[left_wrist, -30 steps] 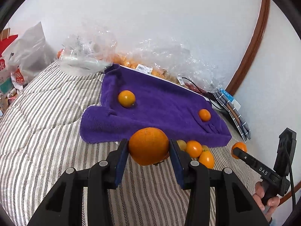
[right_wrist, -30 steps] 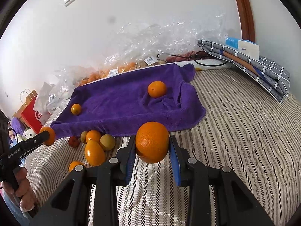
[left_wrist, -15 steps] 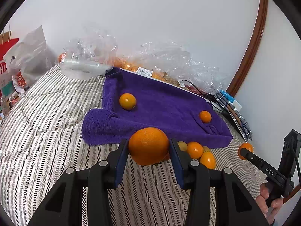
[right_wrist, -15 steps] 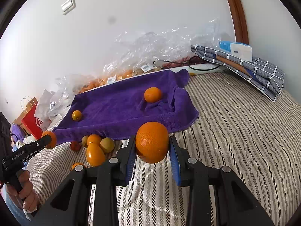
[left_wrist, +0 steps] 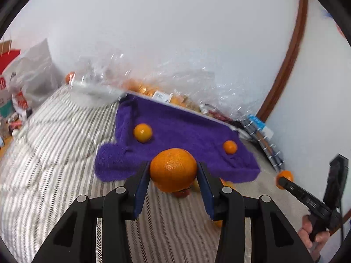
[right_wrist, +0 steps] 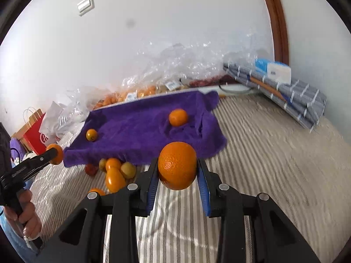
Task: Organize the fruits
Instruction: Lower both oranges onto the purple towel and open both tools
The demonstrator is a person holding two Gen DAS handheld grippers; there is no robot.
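Note:
My left gripper is shut on a large orange, held above the striped bedding just in front of the purple towel. My right gripper is likewise shut on another large orange near the towel. Two smaller oranges lie on the towel: one at its left, one at its right. A cluster of loose fruits lies on the bedding by the towel's near edge, mostly hidden in the left wrist view. Each gripper appears at the edge of the other's view, held by a hand.
Crumpled clear plastic bags with oranges line the wall behind the towel. A folded grey checked cloth with a blue-and-white box lies at the right. A red paper bag and a white bag stand past the bed's left edge. A dark cable lies near the wall.
My right gripper has risen a little with its orange. Towel and bedding sit lower in both views. Both grips are unchanged.

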